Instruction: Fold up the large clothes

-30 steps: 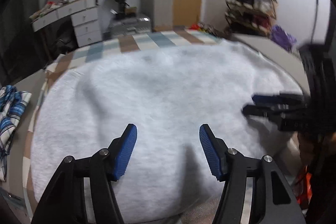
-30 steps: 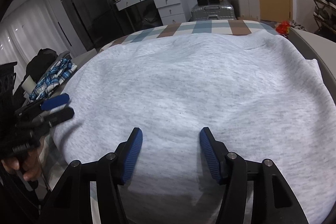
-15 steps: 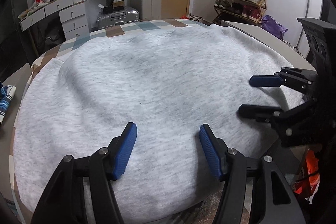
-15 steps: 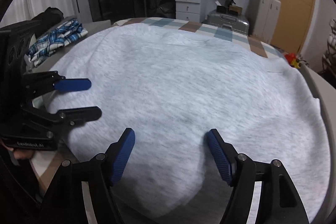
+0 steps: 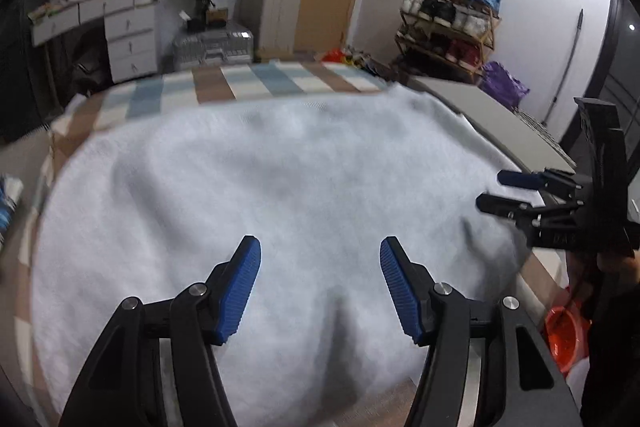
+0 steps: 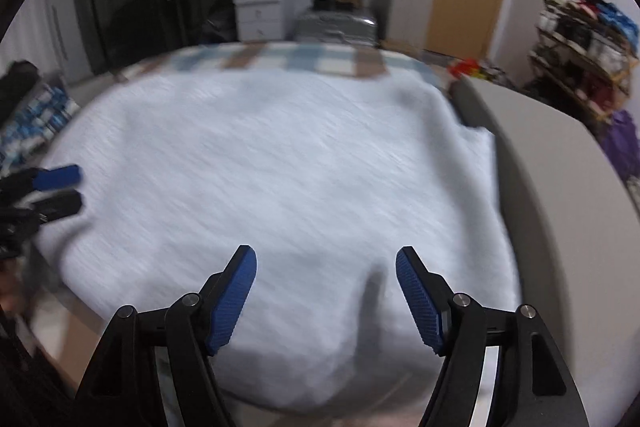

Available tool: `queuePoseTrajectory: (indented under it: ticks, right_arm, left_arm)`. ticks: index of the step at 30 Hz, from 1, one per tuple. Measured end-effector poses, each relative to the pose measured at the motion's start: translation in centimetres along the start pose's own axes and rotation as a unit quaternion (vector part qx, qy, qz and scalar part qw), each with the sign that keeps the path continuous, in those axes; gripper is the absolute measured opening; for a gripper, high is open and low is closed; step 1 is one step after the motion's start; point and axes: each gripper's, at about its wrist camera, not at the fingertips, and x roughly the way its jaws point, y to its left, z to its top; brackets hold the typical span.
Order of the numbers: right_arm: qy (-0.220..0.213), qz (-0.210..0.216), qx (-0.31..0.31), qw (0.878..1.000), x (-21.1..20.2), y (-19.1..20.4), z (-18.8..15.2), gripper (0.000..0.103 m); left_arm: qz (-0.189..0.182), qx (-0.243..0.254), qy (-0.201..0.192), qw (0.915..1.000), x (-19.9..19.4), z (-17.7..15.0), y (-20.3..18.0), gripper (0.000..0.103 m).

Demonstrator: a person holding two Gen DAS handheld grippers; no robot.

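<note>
While the left wrist view is softened by motion blur, it shows the left hand-held gripper (image 5: 320, 283) above the near edge of a pale grey garment (image 5: 280, 187), its blue pads apart with nothing pinched between them. The garment lies spread flat over a checked cover (image 5: 240, 83) on the worktop. At the right edge of this view the right hand-held gripper (image 5: 508, 193) hovers at the garment's side, jaws parted and empty, with part of a person's hand (image 5: 616, 267) behind it.

In the right wrist view, the right hand-held gripper (image 6: 324, 287) also stands open over the near hem of the garment (image 6: 280, 167); its jaws have just been widening, and no cloth sits between them. The left hand-held gripper (image 6: 56, 191) shows at the far left, fingers apart.

No crisp fold line is visible. Judging by that, the folding proper has hardly begun: the cloth is laid out and smoothed, and the gathering of edges and folding over remain.
</note>
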Motion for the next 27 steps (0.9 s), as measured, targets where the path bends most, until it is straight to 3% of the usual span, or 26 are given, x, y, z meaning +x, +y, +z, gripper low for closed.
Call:
queuePoseTrajectory:
  ticks: [4,6,8,10,13,14,16,18,19,21,22,25,27]
  right_arm:
    - [-0.002,0.026,-0.006,1.0,3.3,3.6,4.8,0.073]
    - [0.006,0.038,-0.006,0.999,5.2,5.1,6.4,0.074]
    - [0.019,0.02,-0.027,0.999,7.5,6.2,6.9,0.08]
    - [0.038,-0.014,-0.065,0.997,10.2,6.7,6.2,0.08]
    - [0.032,0.023,-0.047,0.998,9.5,4.8,5.6,0.079]
    - [0.029,0.027,-0.048,0.998,9.0,4.1,5.5,0.072]
    - [0.025,0.024,-0.04,0.999,8.1,2.4,5.4,0.067]
    - [0.02,-0.063,-0.031,0.997,7.7,0.2,5.3,0.067]
    - [0.022,-0.095,-0.019,0.995,7.8,-0.9,5.1,0.075]
    - [0.038,-0.022,0.067,0.997,8.6,-4.4,4.5,0.079]
    - [0.047,-0.005,0.087,0.995,8.9,-5.1,4.4,0.079]
    - [0.045,-0.032,0.059,0.997,8.3,-3.7,5.3,0.079]
    - [0.028,-0.012,0.056,0.998,7.3,-2.5,6.2,0.079]
  left_arm:
    - [0.054,0.003,0.002,0.9986,2.6,3.4,1.8,0.057]
    - [0.082,0.005,0.029,0.9962,5.2,3.9,2.8,0.057]
    - [0.104,0.011,0.062,0.9926,8.3,2.9,3.8,0.06]
    - [0.083,0.0,0.06,0.9947,9.6,1.8,5.0,0.061]
    - [0.071,-0.004,0.062,0.9956,9.1,1.8,5.4,0.061]
    - [0.072,-0.003,0.06,0.9956,9.0,1.7,5.3,0.061]
    - [0.074,-0.001,0.061,0.9954,9.0,1.6,5.2,0.061]
    - [0.073,-0.002,0.061,0.9955,9.0,1.6,5.1,0.061]
    - [0.072,-0.003,0.061,0.9955,8.9,1.6,5.1,0.061]
    - [0.073,-0.002,0.06,0.9955,9.0,1.9,5.2,0.061]
    - [0.073,-0.002,0.061,0.9955,9.0,2.0,5.3,0.061]
    - [0.072,-0.003,0.061,0.9955,9.1,2.1,5.4,0.061]
    - [0.074,-0.004,0.06,0.9955,9.0,2.2,5.3,0.061]
